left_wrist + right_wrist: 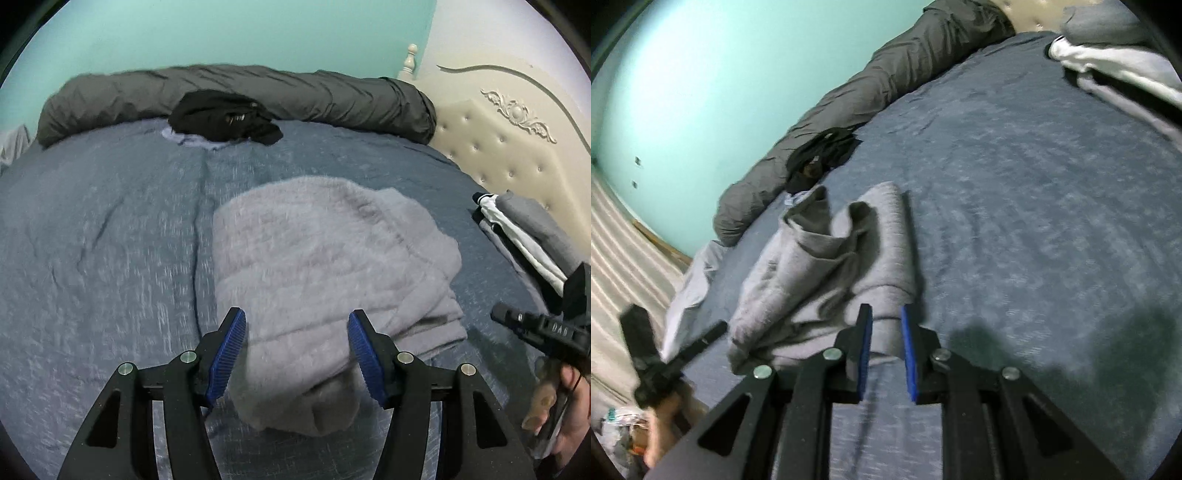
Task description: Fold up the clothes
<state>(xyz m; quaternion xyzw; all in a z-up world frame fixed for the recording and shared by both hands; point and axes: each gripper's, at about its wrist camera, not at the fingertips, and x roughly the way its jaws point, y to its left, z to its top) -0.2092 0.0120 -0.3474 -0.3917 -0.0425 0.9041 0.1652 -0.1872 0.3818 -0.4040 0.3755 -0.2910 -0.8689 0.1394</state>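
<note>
A light grey sweatshirt [325, 258] lies partly folded and bunched on the blue bedspread [110, 240]. In the left wrist view my left gripper [297, 332] stands open, its blue pads either side of the sweatshirt's rolled near end without pinching it. In the right wrist view the sweatshirt [827, 258] is rumpled with raised folds. My right gripper [887, 332] is narrowed onto its near edge, with a fold of grey cloth filling the gap between the pads. Each gripper shows at the edge of the other's view, held by a hand [569, 417].
A black garment [221, 118] lies on a pale cloth against a long dark grey rolled duvet [295, 88] along the teal wall. A stack of folded clothes [524, 229] sits by the cream tufted headboard [509, 147]. The bed's edge and a striped floor [620, 240] lie left.
</note>
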